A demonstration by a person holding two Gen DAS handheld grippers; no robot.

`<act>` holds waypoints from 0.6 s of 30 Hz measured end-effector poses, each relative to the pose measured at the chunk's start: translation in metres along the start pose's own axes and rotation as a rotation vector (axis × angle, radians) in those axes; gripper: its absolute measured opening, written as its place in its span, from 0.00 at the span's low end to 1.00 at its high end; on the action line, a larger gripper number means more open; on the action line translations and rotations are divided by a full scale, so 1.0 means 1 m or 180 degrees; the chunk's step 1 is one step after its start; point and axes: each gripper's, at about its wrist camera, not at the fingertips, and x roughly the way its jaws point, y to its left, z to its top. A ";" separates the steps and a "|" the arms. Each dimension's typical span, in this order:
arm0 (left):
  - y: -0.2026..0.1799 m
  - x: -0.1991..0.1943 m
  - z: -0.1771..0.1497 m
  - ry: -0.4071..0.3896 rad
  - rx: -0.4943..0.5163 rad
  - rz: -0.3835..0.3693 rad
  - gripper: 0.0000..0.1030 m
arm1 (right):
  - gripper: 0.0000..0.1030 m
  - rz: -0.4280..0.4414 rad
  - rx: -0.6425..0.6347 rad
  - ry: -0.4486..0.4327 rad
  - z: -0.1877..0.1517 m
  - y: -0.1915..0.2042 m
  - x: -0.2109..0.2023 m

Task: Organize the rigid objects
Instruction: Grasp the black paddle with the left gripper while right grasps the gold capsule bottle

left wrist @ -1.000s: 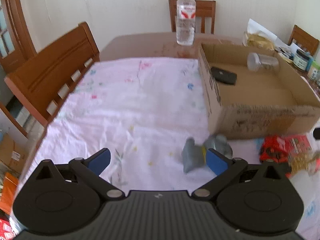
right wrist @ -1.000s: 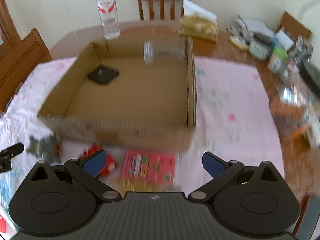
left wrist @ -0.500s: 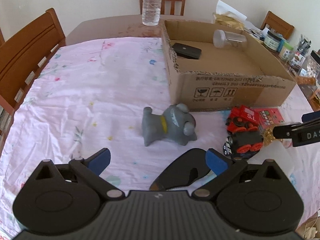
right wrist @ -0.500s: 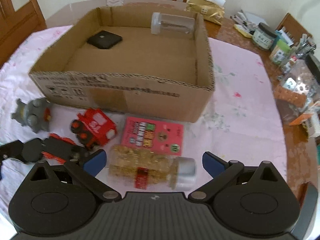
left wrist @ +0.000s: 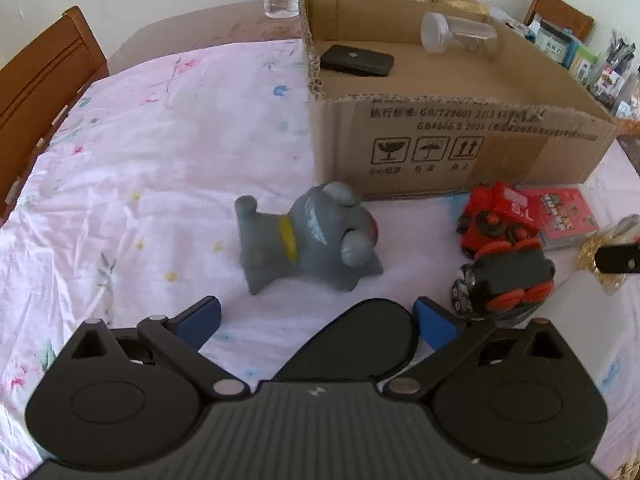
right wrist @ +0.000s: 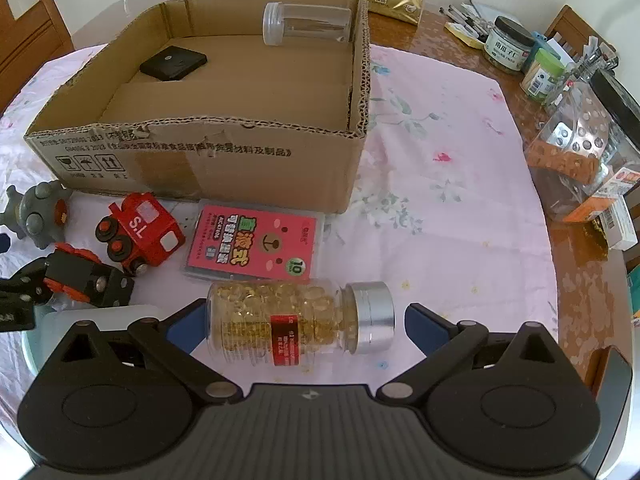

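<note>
both claws gape wide, holding nothing: left gripper (left wrist: 316, 316) near the toy dog (left wrist: 308, 240), right gripper (right wrist: 298, 322) around the pill bottle (right wrist: 296, 320).

The left gripper (left wrist: 316, 320) hangs wide open over the pink floral cloth (left wrist: 160, 160). At twelve o'clock lies a grey toy dog (left wrist: 308, 240) on its side; the cardboard box (left wrist: 460, 148) stands at one o'clock, toy trains (left wrist: 500, 252) at three.

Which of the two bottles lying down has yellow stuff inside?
The bottle with the silver cap, lying on the pink cloth between the right claw's fingers. The clear jar in the cardboard box looks empty.
</note>
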 end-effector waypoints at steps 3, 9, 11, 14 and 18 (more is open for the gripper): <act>0.009 -0.004 -0.006 0.0022 -0.0007 0.0038 0.99 | 1.00 0.0007 -0.0028 0.0014 0.002 -0.001 0.003; 0.036 -0.012 -0.020 0.0048 -0.0223 0.0108 1.00 | 1.00 -0.0042 -0.0166 0.0129 -0.001 -0.002 0.015; 0.041 -0.015 -0.025 0.0030 -0.0288 0.0156 1.00 | 1.00 -0.0013 -0.0171 0.0177 -0.004 -0.004 0.019; 0.046 -0.019 -0.032 -0.0005 -0.0360 0.0188 1.00 | 1.00 0.0096 -0.0114 0.0237 -0.008 -0.010 0.024; 0.046 -0.021 -0.038 -0.0087 -0.0346 0.0185 1.00 | 1.00 0.0184 -0.0101 0.0130 -0.014 -0.016 0.024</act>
